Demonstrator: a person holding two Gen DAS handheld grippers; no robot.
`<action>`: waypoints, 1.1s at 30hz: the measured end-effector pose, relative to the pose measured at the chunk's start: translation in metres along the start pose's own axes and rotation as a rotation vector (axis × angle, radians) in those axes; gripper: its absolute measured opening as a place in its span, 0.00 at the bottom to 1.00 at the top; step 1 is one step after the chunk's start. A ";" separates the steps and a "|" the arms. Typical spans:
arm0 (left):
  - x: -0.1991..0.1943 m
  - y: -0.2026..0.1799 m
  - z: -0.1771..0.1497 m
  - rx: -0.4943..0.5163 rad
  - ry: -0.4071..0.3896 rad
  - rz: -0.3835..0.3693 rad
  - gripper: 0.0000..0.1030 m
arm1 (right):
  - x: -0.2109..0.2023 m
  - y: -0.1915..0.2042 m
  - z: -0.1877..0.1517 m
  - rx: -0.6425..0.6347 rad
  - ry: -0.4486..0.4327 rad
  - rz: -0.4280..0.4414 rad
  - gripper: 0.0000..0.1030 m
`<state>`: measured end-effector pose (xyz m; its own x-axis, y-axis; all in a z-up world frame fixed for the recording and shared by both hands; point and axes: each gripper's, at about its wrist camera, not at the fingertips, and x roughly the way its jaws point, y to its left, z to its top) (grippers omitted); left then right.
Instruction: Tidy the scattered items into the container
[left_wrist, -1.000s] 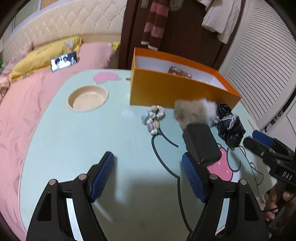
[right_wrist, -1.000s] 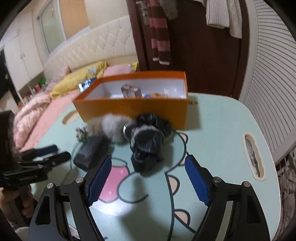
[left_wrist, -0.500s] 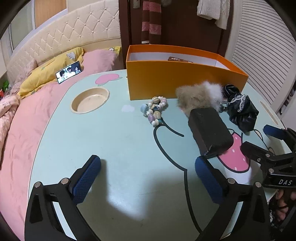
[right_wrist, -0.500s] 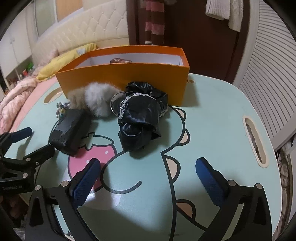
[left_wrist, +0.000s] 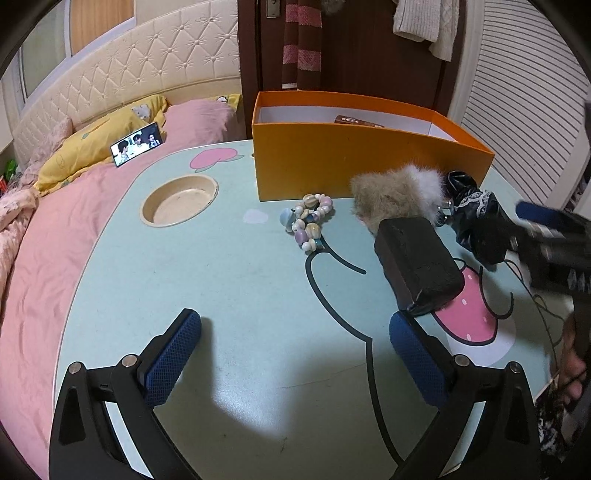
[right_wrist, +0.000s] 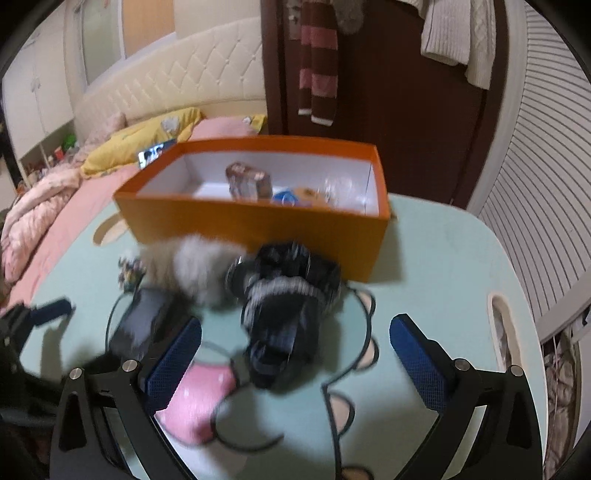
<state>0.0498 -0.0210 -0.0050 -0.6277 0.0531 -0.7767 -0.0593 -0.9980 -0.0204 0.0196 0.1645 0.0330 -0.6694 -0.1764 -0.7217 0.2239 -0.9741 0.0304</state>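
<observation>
An orange box (left_wrist: 351, 162) stands at the back of the pale green table (left_wrist: 221, 295); in the right wrist view the orange box (right_wrist: 258, 221) holds several small items. In front of it lie a bead bracelet (left_wrist: 308, 221), a furry pompom (left_wrist: 395, 195), a black pouch (left_wrist: 417, 266) and a black lace-trimmed cloth bundle (left_wrist: 476, 221). My left gripper (left_wrist: 295, 354) is open and empty, short of the pouch. My right gripper (right_wrist: 295, 358) is open and empty, with the black bundle (right_wrist: 284, 314) between and beyond its fingers.
A round cup recess (left_wrist: 179, 199) sits in the table at left. A bed with pink bedding (left_wrist: 48, 221) and a phone (left_wrist: 136, 144) lies beyond the left edge. A slot handle (right_wrist: 502, 325) is cut into the table's right side. A dark door (left_wrist: 351, 48) stands behind the box.
My right gripper has moved forward and up toward the black bundle, and its view is blurred. My left gripper has shifted slightly closer to the table items. Both stayed open.
</observation>
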 end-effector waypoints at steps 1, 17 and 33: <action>0.000 0.000 0.000 0.002 0.001 -0.003 0.99 | 0.001 -0.001 0.003 0.003 -0.002 0.009 0.91; -0.011 0.024 0.051 -0.038 -0.068 -0.078 0.99 | -0.016 -0.027 -0.004 0.076 -0.001 0.151 0.28; 0.039 0.009 0.065 0.096 0.046 -0.126 0.23 | -0.020 -0.033 0.001 0.101 -0.014 0.168 0.29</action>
<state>-0.0257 -0.0261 0.0050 -0.5748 0.1737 -0.7996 -0.2104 -0.9757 -0.0607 0.0252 0.2002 0.0472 -0.6385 -0.3386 -0.6912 0.2612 -0.9400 0.2193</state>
